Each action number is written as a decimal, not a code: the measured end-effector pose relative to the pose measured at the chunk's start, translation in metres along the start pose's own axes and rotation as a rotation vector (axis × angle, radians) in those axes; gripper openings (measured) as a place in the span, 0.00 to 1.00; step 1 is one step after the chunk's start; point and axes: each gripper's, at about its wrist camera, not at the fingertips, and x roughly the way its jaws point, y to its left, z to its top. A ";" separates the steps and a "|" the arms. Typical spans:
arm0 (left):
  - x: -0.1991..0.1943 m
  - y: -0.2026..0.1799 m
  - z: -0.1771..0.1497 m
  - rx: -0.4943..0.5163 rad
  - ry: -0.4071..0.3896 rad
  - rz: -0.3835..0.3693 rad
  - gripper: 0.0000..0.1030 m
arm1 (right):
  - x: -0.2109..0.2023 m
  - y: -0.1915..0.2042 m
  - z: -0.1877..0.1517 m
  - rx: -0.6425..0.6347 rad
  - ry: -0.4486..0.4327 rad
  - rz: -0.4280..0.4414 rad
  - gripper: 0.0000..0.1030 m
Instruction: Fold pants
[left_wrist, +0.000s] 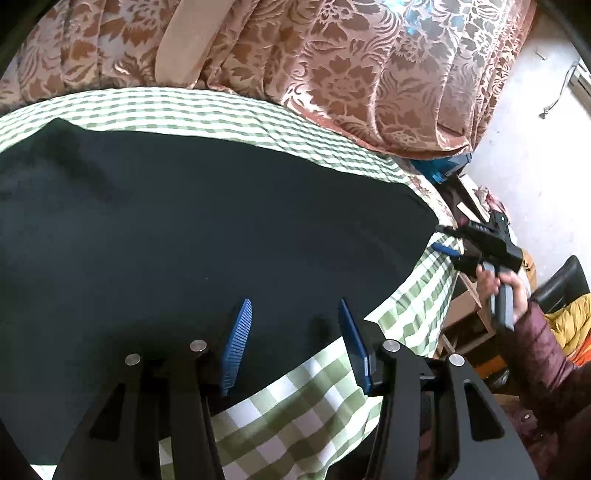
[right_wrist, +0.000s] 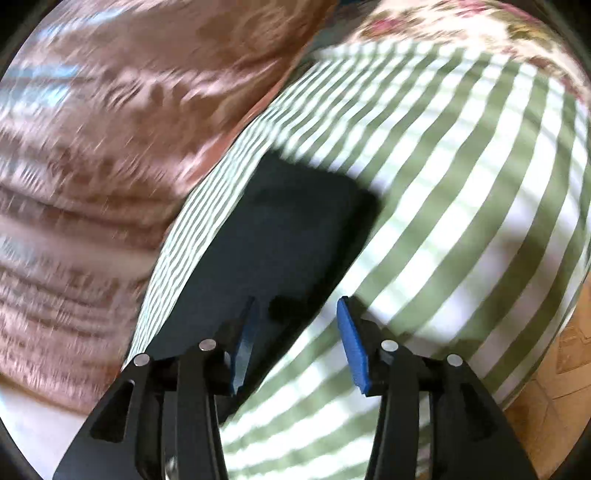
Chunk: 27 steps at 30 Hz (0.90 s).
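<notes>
Lying flat on the checked cloth (left_wrist: 295, 424), the pants (left_wrist: 184, 229) look soft, limp; grip their edge. Both grippers, left gripper (left_wrist: 295, 343) and right gripper (right_wrist: 295, 343), gape wide, empty.

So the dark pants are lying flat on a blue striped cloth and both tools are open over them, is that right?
Not quite. The cloth under the dark pants is green and white checked, not blue striped; the left wrist view shows it sharply. The rest holds: the pants lie flat, and the left tool and right tool are both open over them.
</notes>
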 end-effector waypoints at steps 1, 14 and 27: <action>0.001 0.000 0.000 0.003 0.002 0.005 0.46 | 0.004 -0.004 0.006 0.025 -0.007 -0.015 0.40; 0.009 0.001 -0.002 -0.016 0.025 0.035 0.46 | 0.014 -0.004 0.020 -0.021 -0.060 -0.139 0.12; -0.060 0.067 0.000 -0.135 -0.158 0.173 0.46 | -0.003 0.118 -0.012 -0.390 0.072 0.090 0.42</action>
